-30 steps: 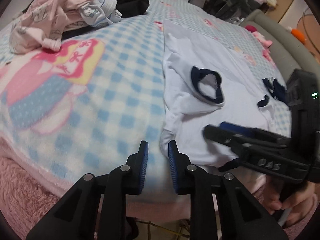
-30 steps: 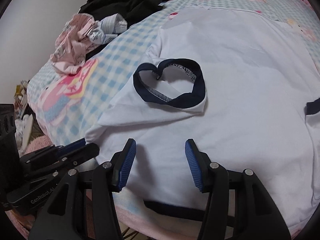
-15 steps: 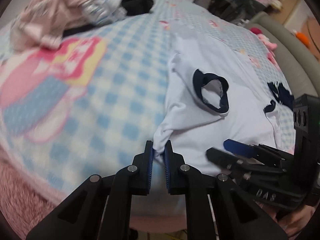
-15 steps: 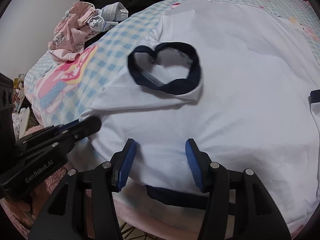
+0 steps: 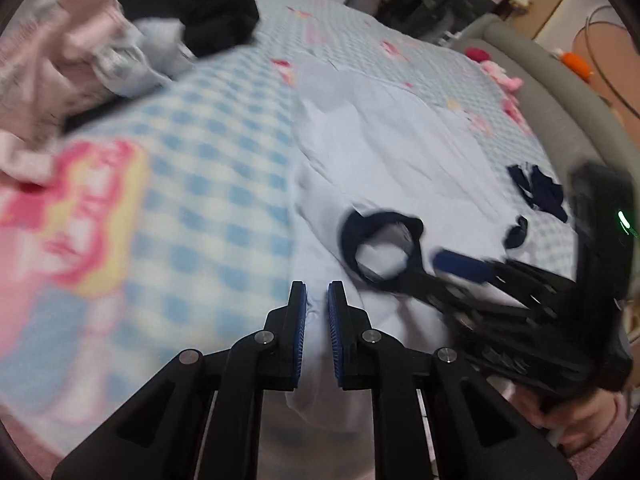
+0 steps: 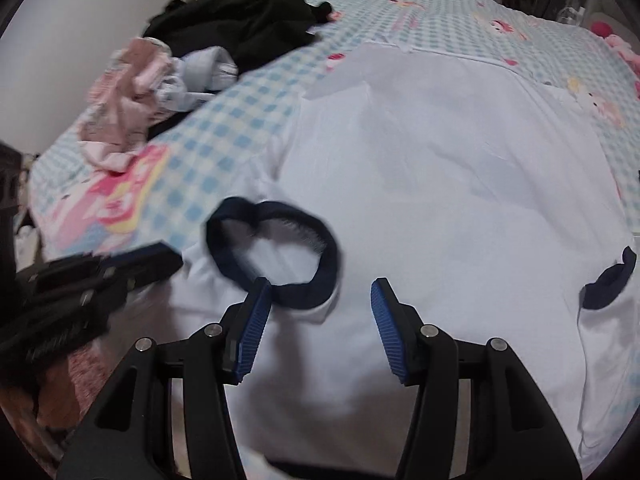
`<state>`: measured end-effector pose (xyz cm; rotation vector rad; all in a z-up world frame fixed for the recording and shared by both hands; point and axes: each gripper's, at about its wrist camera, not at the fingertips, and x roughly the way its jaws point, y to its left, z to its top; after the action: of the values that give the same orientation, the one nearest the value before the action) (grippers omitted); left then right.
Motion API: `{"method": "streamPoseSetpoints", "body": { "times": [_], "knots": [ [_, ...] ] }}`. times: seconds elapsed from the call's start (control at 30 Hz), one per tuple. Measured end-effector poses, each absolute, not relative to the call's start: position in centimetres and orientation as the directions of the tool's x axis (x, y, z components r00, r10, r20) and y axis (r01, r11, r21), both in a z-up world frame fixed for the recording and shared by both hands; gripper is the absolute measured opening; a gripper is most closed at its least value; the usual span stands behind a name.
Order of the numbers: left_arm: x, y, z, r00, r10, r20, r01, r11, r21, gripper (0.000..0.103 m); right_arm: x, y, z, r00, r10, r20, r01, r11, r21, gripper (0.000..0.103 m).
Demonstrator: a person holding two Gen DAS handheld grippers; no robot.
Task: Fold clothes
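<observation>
Left-wrist and right-wrist views of a white shirt point(image 6: 460, 184) lying spread on a checked blanket point(image 5: 216, 184), which fills the centre and the 3 o'clock side of the right-wrist view.

Left gripper point(image 5: 317, 312): jaws narrow, having just been closing, with a bunched fold of the shirt's near edge between the blue pads point(image 5: 301, 320). The pads appear to press the cloth, though blur leaves the depth of the bite uncertain.

Right gripper point(image 6: 320, 320): jaws wide, nothing between them, poised over the shirt with the navy cuff point(image 6: 276, 256) of the folded-in sleeve at 11 o'clock of the gap. The second cuff point(image 6: 608, 280) lies at 3 o'clock, near the frame edge.

Other laundry, a pink garment point(image 6: 128, 120) and a black garment point(image 6: 240, 24), is piled at 10 to 11 o'clock, well apart from the shirt.

Judged step: securing the near edge so that the shirt can be folded.

Risks:
- The left grip holds only a thin pinch; a fast pull could slip it free and collapse the fold.
- Lifting with one side held and the other loose would drag the shirt askew and wrinkle the panel.
- The right jaws, if closed where they stand, may catch the cuff instead of the edge, undoing the tucked sleeve.
- A deep bite could snag the blanket.
</observation>
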<state>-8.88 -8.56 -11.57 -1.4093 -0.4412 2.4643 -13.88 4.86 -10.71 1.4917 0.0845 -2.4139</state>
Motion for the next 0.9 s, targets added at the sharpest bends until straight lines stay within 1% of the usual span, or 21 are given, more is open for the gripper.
{"method": "streamPoseSetpoints", "body": {
  "times": [0.13,0.17,0.3,0.43,0.53,0.6,0.63,0.67,0.77,0.83,0.9],
  "knots": [
    [-8.3,-7.9,-13.7,-0.453,0.354,-0.818,-0.095,-0.932,-0.351,0.012,-15.6,5.2,-12.0,-0.443,-0.178,-0.879,0.282,-0.958,0.052,0.054],
    [-8.3,-8.1,-13.6,-0.449,0.366,-0.815,-0.099,-0.927,-0.362,0.012,-15.9,5.5,-12.0,-0.452,-0.174,-0.875,0.28,-0.959,0.046,0.054],
    [-8.6,-9.0,-13.6,-0.44,0.416,-0.796,-0.1,-0.904,-0.417,0.013,-17.0,8.0,-11.2,-0.501,-0.108,-0.859,0.165,-0.986,0.027,0.055],
    [-9.4,-10.1,-10.9,-0.517,0.426,-0.742,-0.111,-0.893,-0.435,0.013,-17.1,10.1,-10.5,-0.505,-0.099,-0.857,0.118,-0.992,0.044,0.055],
    [-12.2,-10.7,-9.8,-0.515,0.423,-0.746,-0.113,-0.896,-0.43,0.013,-16.4,9.7,-9.3,-0.504,-0.19,-0.842,0.196,-0.975,0.102,0.055],
    [-14.2,-9.9,-10.1,-0.489,0.399,-0.775,-0.129,-0.912,-0.389,0.013,-16.3,8.4,-8.9,-0.468,-0.242,-0.85,0.272,-0.955,0.123,0.055],
    [-15.0,-9.7,-10.5,-0.473,0.408,-0.781,-0.134,-0.909,-0.394,0.013,-16.2,7.5,-8.8,-0.45,-0.261,-0.854,0.312,-0.942,0.123,0.055],
    [-15.6,-9.5,-10.9,-0.461,0.418,-0.783,-0.138,-0.905,-0.402,0.013,-16.1,6.6,-8.8,-0.435,-0.268,-0.86,0.348,-0.931,0.114,0.055],
    [-15.9,-8.8,-11.7,-0.466,0.469,-0.75,-0.156,-0.878,-0.452,0.013,-16.4,4.5,-10.0,-0.39,-0.239,-0.889,0.417,-0.907,0.061,0.055],
    [-15.8,-8.3,-12.2,-0.469,0.503,-0.727,-0.173,-0.859,-0.482,0.013,-17.2,4.0,-11.1,-0.371,-0.211,-0.905,0.425,-0.905,0.037,0.055],
    [-15.7,-7.8,-13.0,-0.448,0.519,-0.728,-0.194,-0.851,-0.487,0.012,-18.0,3.9,-11.6,-0.371,-0.217,-0.903,0.43,-0.902,0.041,0.055]
  ]
}}
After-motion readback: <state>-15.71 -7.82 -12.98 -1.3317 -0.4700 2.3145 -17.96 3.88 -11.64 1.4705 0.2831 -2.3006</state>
